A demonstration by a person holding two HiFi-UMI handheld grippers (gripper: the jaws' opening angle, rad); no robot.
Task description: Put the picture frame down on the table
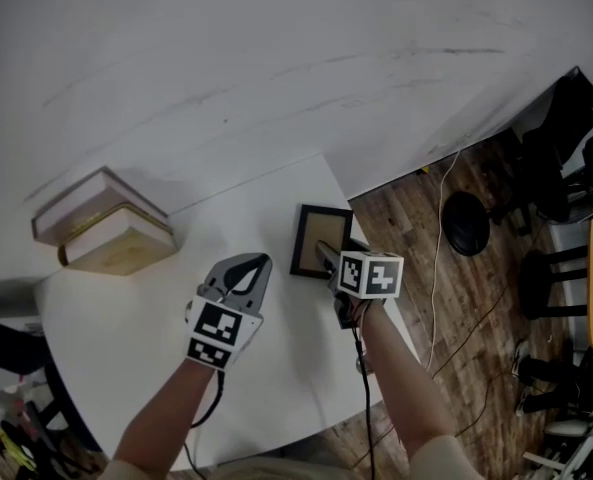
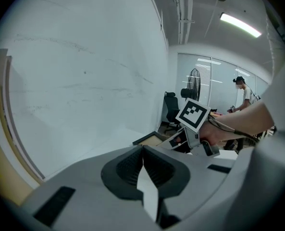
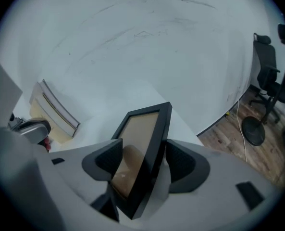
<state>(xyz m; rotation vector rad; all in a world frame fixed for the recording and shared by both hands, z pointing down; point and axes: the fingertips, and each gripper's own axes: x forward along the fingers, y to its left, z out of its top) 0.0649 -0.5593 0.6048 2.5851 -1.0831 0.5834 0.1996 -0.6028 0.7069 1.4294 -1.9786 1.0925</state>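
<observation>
A small black picture frame (image 1: 321,238) with a brown face rests on the white table (image 1: 126,338), close to its right edge. My right gripper (image 1: 328,260) is at the frame's near end. In the right gripper view the frame (image 3: 142,148) stands tilted between the two pads, which are spread apart and not pressing on it, so the right gripper (image 3: 142,163) is open. My left gripper (image 1: 248,271) hovers just left of the frame, shut and empty, with its pads (image 2: 132,165) meeting. From the left gripper view the frame (image 2: 149,139) shows beyond the jaws.
Two stacked books (image 1: 106,223) lie at the table's far left by the white wall. The table edge (image 1: 381,268) runs just right of the frame. Beyond it is wooden floor with a cable (image 1: 438,258), a round stand base (image 1: 466,223) and office chairs (image 1: 561,128).
</observation>
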